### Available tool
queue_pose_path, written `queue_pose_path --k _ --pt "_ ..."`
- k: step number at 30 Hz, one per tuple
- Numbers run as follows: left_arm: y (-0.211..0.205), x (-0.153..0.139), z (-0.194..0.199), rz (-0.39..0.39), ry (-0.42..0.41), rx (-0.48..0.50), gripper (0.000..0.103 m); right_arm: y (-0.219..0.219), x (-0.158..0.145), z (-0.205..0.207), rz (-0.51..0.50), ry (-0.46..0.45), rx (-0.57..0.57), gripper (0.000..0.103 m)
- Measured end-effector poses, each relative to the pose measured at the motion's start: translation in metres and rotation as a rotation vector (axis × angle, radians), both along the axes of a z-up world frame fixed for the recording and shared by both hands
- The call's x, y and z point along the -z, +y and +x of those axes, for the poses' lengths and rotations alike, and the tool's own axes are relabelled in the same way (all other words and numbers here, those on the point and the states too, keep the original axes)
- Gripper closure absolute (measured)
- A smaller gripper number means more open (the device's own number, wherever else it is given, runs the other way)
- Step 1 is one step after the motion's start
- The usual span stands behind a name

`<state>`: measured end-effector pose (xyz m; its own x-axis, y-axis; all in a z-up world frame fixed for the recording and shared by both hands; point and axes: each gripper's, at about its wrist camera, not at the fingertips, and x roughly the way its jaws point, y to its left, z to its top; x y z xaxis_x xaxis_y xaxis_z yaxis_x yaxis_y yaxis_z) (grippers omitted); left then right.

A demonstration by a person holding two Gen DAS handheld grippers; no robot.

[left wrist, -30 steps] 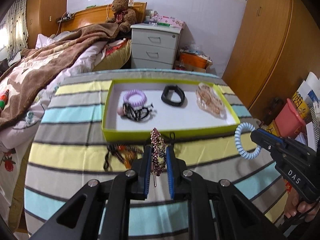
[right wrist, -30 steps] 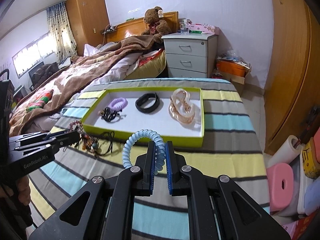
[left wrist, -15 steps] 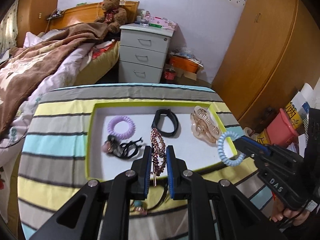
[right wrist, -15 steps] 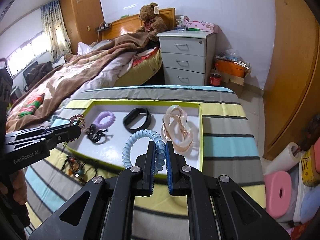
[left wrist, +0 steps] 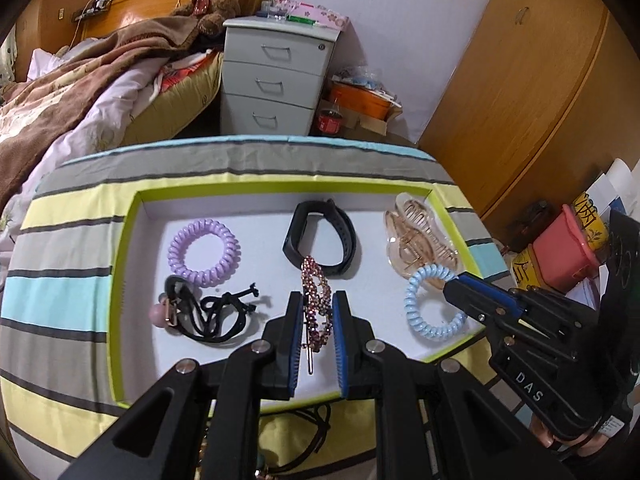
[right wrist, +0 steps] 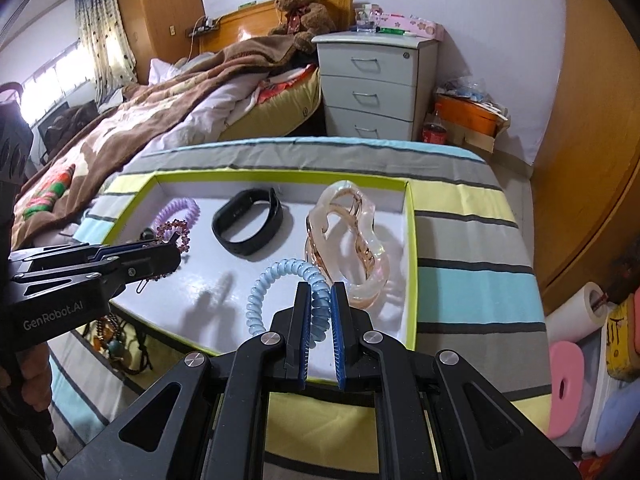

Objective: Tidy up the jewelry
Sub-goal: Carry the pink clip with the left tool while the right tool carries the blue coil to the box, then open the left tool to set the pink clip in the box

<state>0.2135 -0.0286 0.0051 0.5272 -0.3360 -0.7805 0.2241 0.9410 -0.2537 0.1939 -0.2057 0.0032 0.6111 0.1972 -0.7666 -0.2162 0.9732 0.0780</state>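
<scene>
Over a striped cloth tabletop in a bedroom, we see two pairs of black tongs with blue ribbed pads poised above a shallow lime-rimmed tray with a smooth white floor. The left tongs are clamped on a rhinestone hair clip, a slim beaded piece in pink and wine tones with a thin metal pin trailing from its near end; it hangs above the tray's near middle. The right tongs pinch a pale blue spiral hair tie, a glossy coiled plastic ring, held over the tray's near right area, just near of a translucent amber claw clip with looping, glassy curves.

Lying in the tray we also find a lilac spiral hair tie at far left, a matte black wristband curled into an oval at far centre, and a tangle of black elastic hair ties with a pink bead at near left (the strands overlap too much to count). On the cloth near of the tray lies a beaded necklace with dark cord. Beyond the tabletop stand a white three-drawer nightstand and a bed with a plush brown blanket; a brown teddy bear sits against the wooden headboard.
</scene>
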Motion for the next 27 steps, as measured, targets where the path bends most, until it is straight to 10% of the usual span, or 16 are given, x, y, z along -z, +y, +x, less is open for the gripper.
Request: queue_pose_path --k 27 --pt "-0.008 0.023 0.011 0.043 0.060 0.001 0.088 0.000 0.012 0.008 -0.059 0.045 -0.013 0.093"
